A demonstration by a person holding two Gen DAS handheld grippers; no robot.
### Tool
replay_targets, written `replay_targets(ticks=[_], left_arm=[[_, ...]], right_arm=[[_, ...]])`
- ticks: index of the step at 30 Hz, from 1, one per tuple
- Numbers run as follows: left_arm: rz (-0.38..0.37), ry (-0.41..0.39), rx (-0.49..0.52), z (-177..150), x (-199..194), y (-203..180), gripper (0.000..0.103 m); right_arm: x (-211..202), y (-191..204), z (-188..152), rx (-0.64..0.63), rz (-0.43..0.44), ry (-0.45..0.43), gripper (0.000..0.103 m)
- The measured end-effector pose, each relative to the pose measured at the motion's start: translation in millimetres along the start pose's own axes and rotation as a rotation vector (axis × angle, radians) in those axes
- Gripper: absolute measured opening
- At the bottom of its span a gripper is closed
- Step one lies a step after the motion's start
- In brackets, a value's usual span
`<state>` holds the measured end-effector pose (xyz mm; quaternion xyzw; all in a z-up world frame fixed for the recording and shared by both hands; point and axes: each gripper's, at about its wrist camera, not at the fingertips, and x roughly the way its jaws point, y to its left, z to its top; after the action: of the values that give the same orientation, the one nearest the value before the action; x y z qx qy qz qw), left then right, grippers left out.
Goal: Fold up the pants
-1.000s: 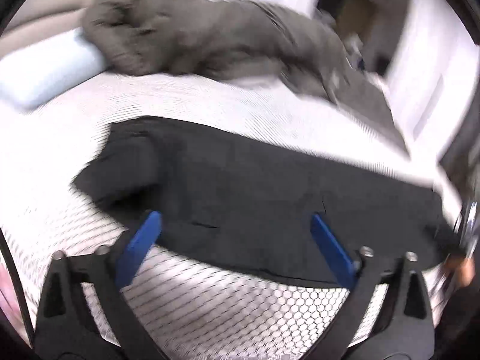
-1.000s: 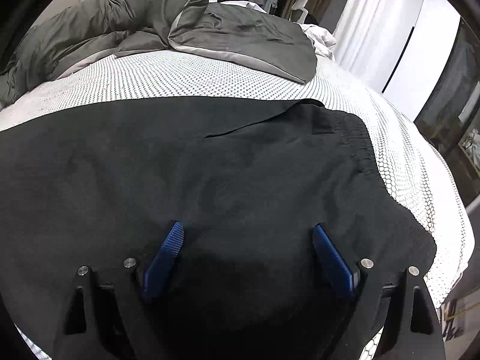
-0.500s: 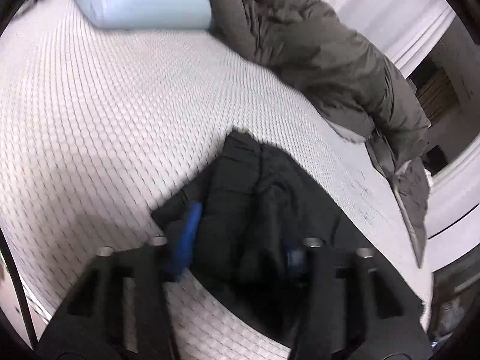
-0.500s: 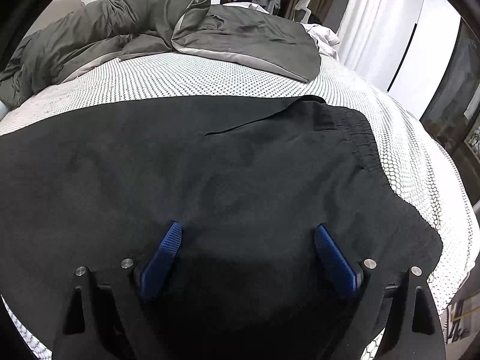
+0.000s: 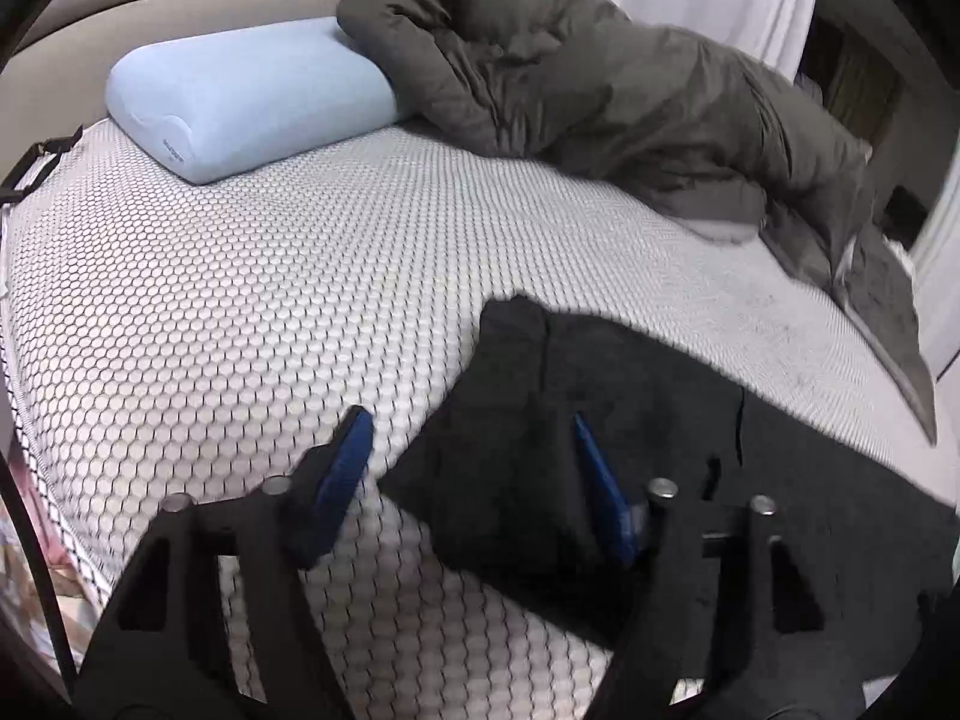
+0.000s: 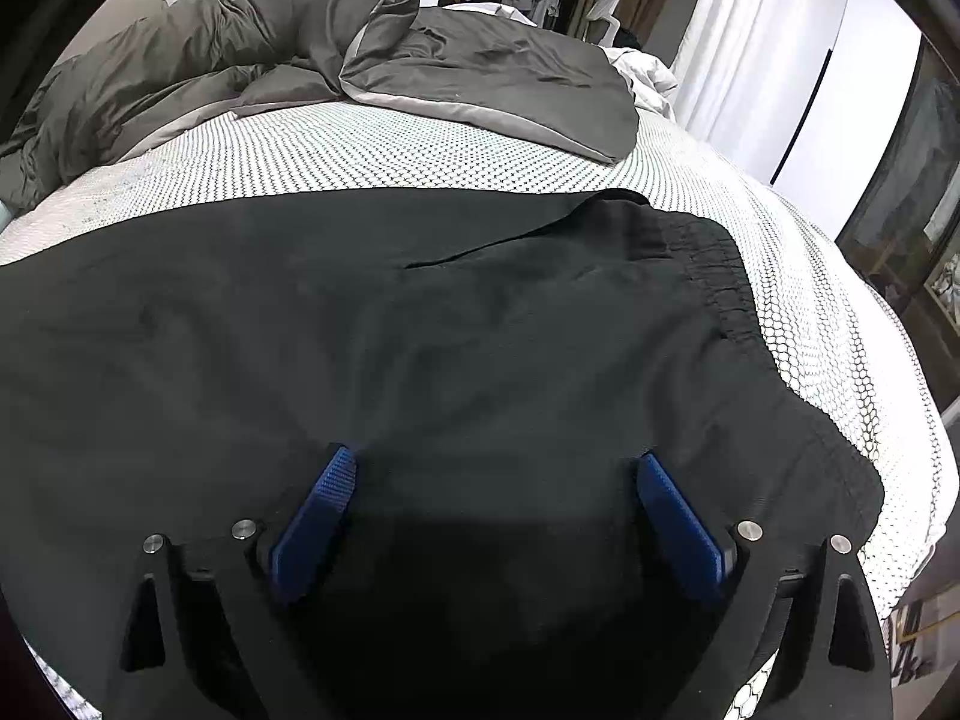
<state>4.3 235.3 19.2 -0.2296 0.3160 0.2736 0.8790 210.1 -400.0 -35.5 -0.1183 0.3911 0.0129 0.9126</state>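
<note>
**Black pants lie flat across the bed**

Left wrist: my left gripper (image 5: pixel 468 438) stands partly open, its jaws having just been opening, straddling the pants (image 5: pixel 600 420) at the leg end without pinching them; bare mattress (image 5: pixel 240 312) stretches toward the pillow (image 5: pixel 252 102).

Right wrist: my right gripper (image 6: pixel 495 468) gapes wide above the cloth, empty, waistband edge to its right.

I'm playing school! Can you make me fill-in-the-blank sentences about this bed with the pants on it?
1. The pants are the colour ____.
2. The pillow is light ____.
3. The pads on the left tongs are ____.
4. The waistband shows in the ____ wrist view.

Missing words: black; blue; blue; right
</note>
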Motion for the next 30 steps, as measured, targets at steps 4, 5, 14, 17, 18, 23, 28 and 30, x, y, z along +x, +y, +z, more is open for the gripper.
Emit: replay_targets(ticks=[4,5,14,17,18,23,28,30], left_arm=[[-0.009,-0.077,0.114,-2,-11,-12,0.046],[-0.005,-0.021,0.118,-5,-4,-10,0.046],[-0.245,0.108,-0.182,-24,-15,32,0.046],[-0.319,0.173,-0.246,-32,-10,36,0.051],[-0.343,0.191,-0.270,-34,-4,37,0.053],[-0.408,0.222,-0.416,-33,24,47,0.055],[-0.399,0.227,-0.479,-24,38,48,0.053],[-0.349,0.199,-0.426,-17,35,44,0.042]], right_arm=[[0,0,0,-0.001,-0.005,0.001,0.097],[1,1,1,-0.002,-0.006,0.001,0.097],[2,1,2,-0.001,-0.011,0.002,0.098],[2,1,1,-0.005,-0.015,0.002,0.098],[3,1,1,-0.005,-0.015,0.001,0.098],[2,0,0,-0.003,-0.012,0.001,0.098],[3,0,0,-0.006,-0.013,0.001,0.099],[3,-1,0,-0.007,-0.013,0.002,0.099]])
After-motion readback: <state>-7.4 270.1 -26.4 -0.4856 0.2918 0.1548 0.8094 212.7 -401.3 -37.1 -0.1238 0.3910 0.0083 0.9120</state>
